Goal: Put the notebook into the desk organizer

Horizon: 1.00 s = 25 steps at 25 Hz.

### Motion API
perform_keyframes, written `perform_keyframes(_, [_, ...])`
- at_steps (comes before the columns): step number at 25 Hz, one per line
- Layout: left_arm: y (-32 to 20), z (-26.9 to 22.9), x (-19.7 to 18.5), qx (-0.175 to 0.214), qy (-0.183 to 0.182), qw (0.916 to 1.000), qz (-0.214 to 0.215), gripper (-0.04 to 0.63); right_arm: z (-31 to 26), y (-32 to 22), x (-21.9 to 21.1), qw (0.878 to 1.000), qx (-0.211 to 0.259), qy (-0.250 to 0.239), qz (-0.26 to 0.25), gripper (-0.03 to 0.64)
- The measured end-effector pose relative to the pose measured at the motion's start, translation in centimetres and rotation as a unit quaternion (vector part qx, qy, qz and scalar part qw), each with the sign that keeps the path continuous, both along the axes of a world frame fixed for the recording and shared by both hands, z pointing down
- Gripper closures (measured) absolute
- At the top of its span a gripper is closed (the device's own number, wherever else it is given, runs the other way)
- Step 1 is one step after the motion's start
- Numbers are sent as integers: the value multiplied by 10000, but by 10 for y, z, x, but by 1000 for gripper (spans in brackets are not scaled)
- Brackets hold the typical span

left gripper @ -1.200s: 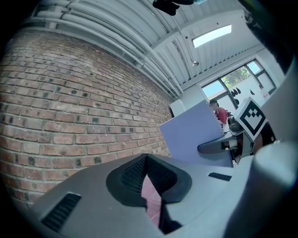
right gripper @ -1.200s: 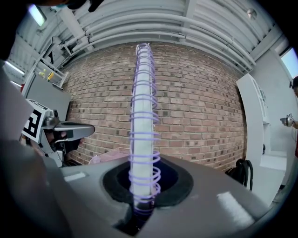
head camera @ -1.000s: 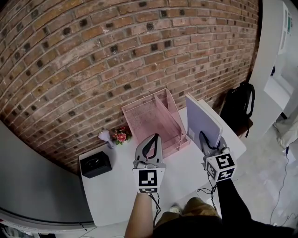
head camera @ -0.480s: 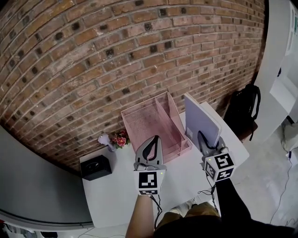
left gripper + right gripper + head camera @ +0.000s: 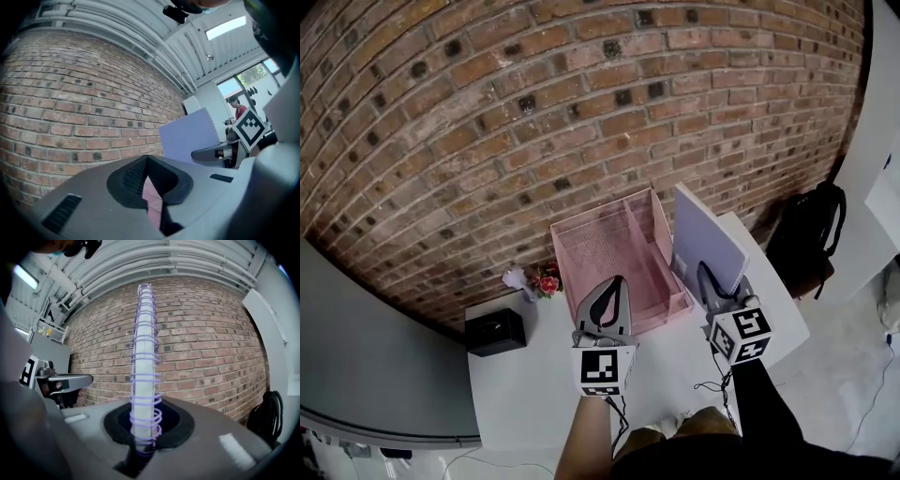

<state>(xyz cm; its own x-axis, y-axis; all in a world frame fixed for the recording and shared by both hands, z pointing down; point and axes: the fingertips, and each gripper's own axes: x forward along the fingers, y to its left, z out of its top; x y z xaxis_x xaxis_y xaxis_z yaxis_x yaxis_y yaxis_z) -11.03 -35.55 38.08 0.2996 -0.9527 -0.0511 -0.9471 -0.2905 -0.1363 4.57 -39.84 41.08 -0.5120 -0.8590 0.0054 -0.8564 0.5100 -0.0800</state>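
A pink mesh desk organizer stands on the white table against the brick wall. The lavender spiral notebook is upright just right of the organizer, and my right gripper is shut on its lower edge. In the right gripper view the notebook's wire spine rises straight out of the right gripper. My left gripper hovers in front of the organizer with its jaws together and nothing in them. The left gripper view looks over the left gripper at the notebook to the right.
A black box sits at the table's left end, and a small flower bunch lies by the wall next to the organizer. A black backpack leans beyond the table's right end. The brick wall closes off the back.
Both grippers have moved a little toward the wall and the organizer. The notebook stays upright in the right gripper, now close beside the organizer's right wall.
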Motion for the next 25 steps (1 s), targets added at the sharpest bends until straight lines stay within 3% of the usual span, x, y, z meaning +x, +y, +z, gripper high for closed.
perform_keyframes(25, [-27, 15, -2, -168, -142, 9990, -389, 588, 20, -48, -16, 9985, -230, -124, -490, 586])
